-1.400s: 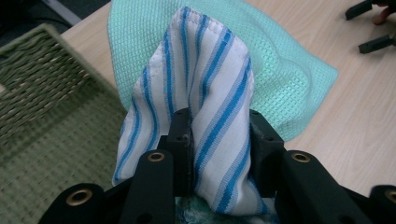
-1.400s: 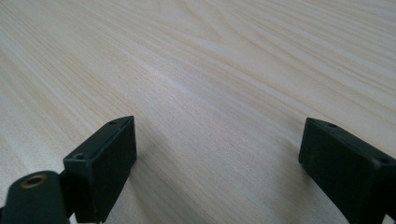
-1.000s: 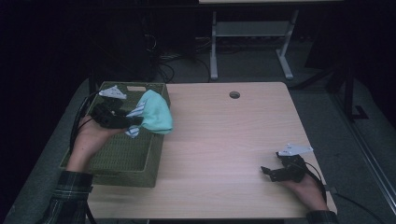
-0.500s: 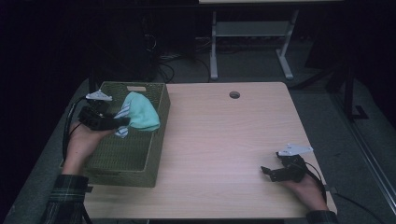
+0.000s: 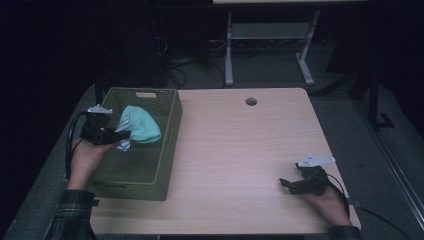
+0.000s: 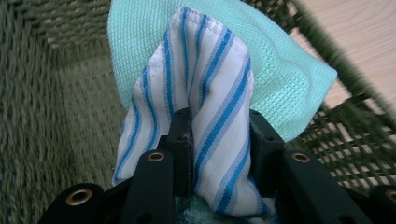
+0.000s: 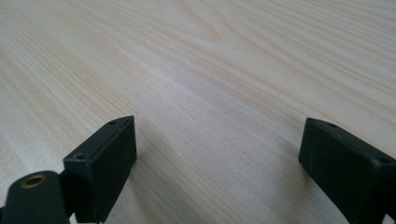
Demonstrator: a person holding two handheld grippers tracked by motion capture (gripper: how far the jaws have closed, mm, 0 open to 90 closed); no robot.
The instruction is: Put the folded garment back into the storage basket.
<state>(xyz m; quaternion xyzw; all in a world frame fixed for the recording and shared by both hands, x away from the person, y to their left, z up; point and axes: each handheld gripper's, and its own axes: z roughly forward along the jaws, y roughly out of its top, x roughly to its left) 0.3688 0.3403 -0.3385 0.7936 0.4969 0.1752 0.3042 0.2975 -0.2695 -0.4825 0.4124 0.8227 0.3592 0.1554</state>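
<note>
My left gripper (image 5: 120, 136) is shut on a bundle of cloths: a white one with blue stripes (image 6: 205, 116) pinched between the jaws and a mint-green waffle cloth (image 6: 280, 74) wrapped behind it. In the high view the green cloth (image 5: 141, 126) hangs inside the olive woven basket (image 5: 167, 150), over its left half. My right gripper (image 5: 286, 185) rests low over the table near the front right corner. In the right gripper view its jaws (image 7: 219, 158) stand wide open above bare wood with nothing between them.
The light wooden table (image 5: 240, 150) has a round cable hole (image 5: 251, 101) near its far edge. The basket takes up the table's left side. Beyond the table are a dark floor, cables and a white stand's legs (image 5: 270, 55).
My left hand carried the cloth bundle leftward and down, from above the basket's right rim to inside the basket. The right hand stayed in place.
</note>
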